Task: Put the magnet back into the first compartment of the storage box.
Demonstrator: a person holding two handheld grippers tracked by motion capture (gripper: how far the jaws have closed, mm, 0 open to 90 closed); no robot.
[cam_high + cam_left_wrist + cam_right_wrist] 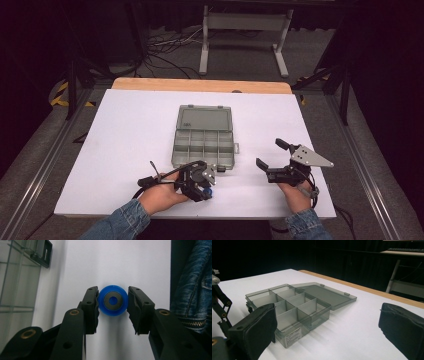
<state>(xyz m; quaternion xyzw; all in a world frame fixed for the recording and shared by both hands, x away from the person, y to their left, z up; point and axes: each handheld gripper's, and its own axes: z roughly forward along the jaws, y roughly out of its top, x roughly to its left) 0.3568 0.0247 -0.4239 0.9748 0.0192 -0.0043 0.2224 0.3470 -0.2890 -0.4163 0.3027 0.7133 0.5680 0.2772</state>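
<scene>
A small blue wheel point(113, 303) with a grey hub lies on the white table point(130, 130) near its front edge. My left gripper point(113, 291) points down at it, and both pads press against its sides. In the high view this gripper point(206, 191) sits just in front of the box, with the blue wheel point(210, 193) at its tip. A grey see-through compartment box point(204, 145) stands open mid-table, its lid point(204, 119) laid flat behind it. My right gripper point(270, 153) hovers to the right of the box with its jaws wide apart and nothing between them; its view faces the box point(294, 307).
The box's compartments look bare. Its front latch point(42, 255) shows close to my left gripper. A wooden strip point(200, 85) runs along the table's far edge, with a metal stand point(245, 35) and floor cables beyond. A denim sleeve point(192, 290) is nearby.
</scene>
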